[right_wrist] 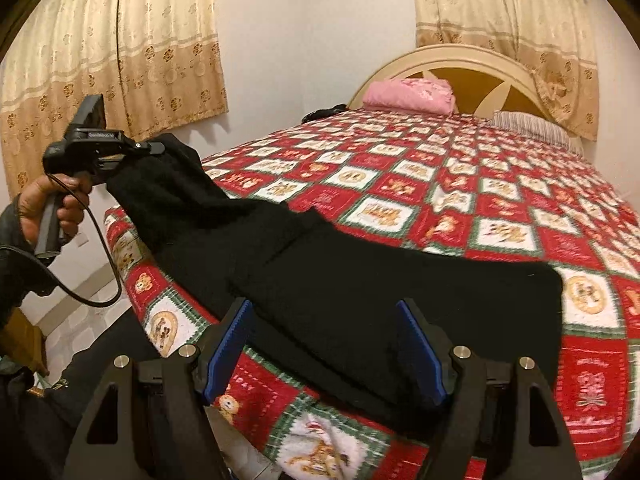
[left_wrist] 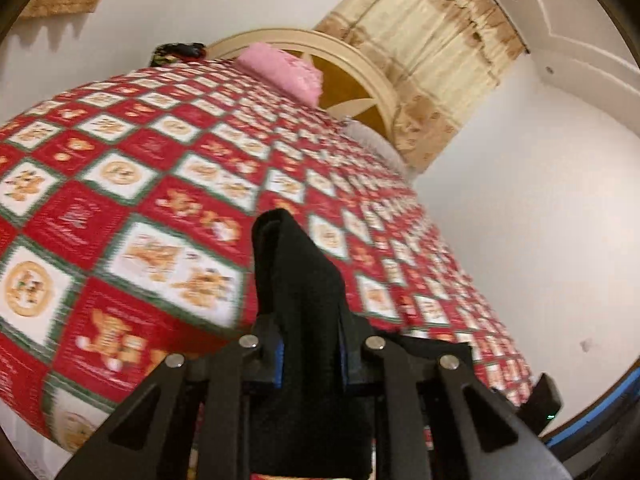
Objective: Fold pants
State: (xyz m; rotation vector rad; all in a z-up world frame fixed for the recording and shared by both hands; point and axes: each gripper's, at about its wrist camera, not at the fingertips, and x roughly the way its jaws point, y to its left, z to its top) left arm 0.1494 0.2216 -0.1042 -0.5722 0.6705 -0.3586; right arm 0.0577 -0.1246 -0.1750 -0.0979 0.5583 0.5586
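The bed (right_wrist: 500, 216), under its red-and-white checked cover, is filling most of the room, with the headboard (right_wrist: 460, 60) at its far end and curtains (right_wrist: 112, 60) hanging on the wall behind. The black pants (right_wrist: 360, 288) are lying across the near corner of the bed, most of the cloth resting flat on the cover while one end is rising off the bed's side edge toward the left. A pink folded cloth (right_wrist: 408, 94) is sitting just in front of the headboard, well apart from the pants. The left tool (right_wrist: 154, 147), carried in the person's hand (right_wrist: 52, 208), is clamping down on that raised end, its jaws nearly closed with black fabric bunched between them. The right tool (right_wrist: 324, 344) is hovering over the part of the pants nearest the bed's foot, its blue pads standing wide apart and gripping nothing. With only one end pinched and the rest weighing on the cover, I'd judge the cloth is liable to slip out of the left tool if the pull turns sharp, or to drag and skew across the bed because the right tool is not yet pinning or lifting its side, leaving a crooked fold.
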